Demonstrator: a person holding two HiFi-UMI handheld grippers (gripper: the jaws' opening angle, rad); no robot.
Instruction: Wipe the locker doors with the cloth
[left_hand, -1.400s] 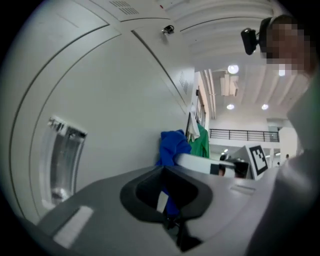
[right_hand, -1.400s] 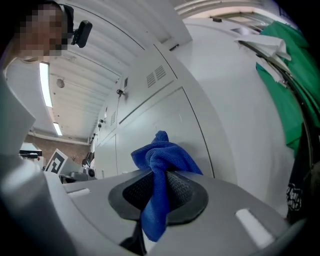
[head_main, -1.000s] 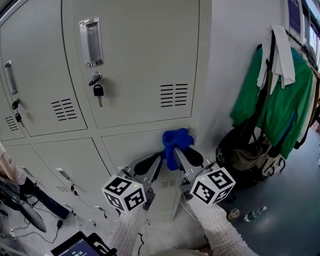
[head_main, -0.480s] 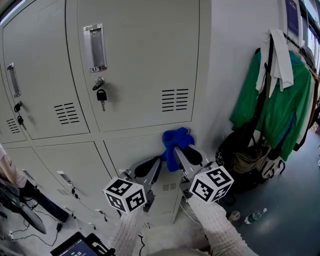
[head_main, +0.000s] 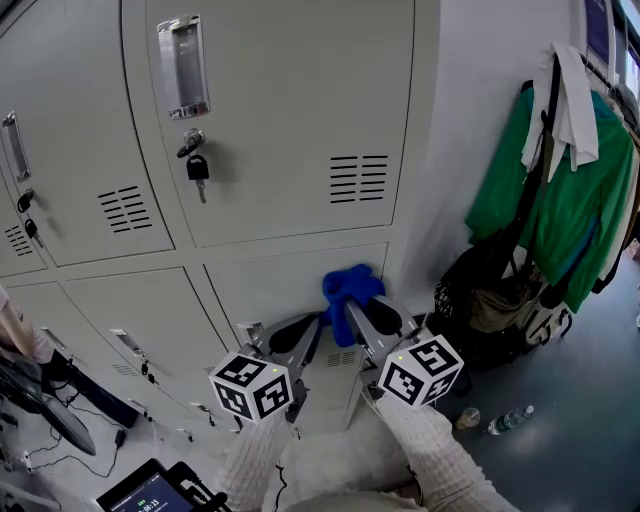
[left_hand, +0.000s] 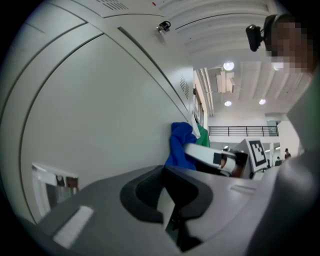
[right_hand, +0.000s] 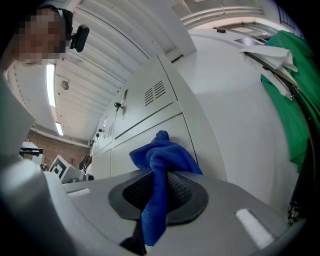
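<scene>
The cloth (head_main: 350, 290), blue and bunched, is clamped between the closed jaws of the right gripper (head_main: 362, 312) and is held at the top right corner of a lower locker door (head_main: 262, 292), just beside the white wall (head_main: 470, 110); it appears pressed to the door, though the contact itself is covered by the folds. In the right gripper view the cloth (right_hand: 162, 165) is seen trailing down between the pads of the right gripper (right_hand: 159, 192), its tail lost in the dark gap below. The left gripper (head_main: 297, 330) is held just beside the right one, near the same door; in its own view the left gripper (left_hand: 167, 200) is seen with its jaws drawn together on nothing, only a thin pale sliver between the pads. Both arms are largely hidden under the marker cubes (head_main: 250, 385), which carry black-and-white square patterns and no lettering. On the upper door (head_main: 290, 120) a padlock (head_main: 197, 172) is hung below a handle (head_main: 183, 67); any marking on it is too small to make out. A screen (head_main: 150, 490) is cut off at the bottom left, its digits unreadable. A green coat (head_main: 555, 200) at the right is partly covered by a white garment (head_main: 573, 100), and a bottle (head_main: 510, 423) is lying on the floor.
</scene>
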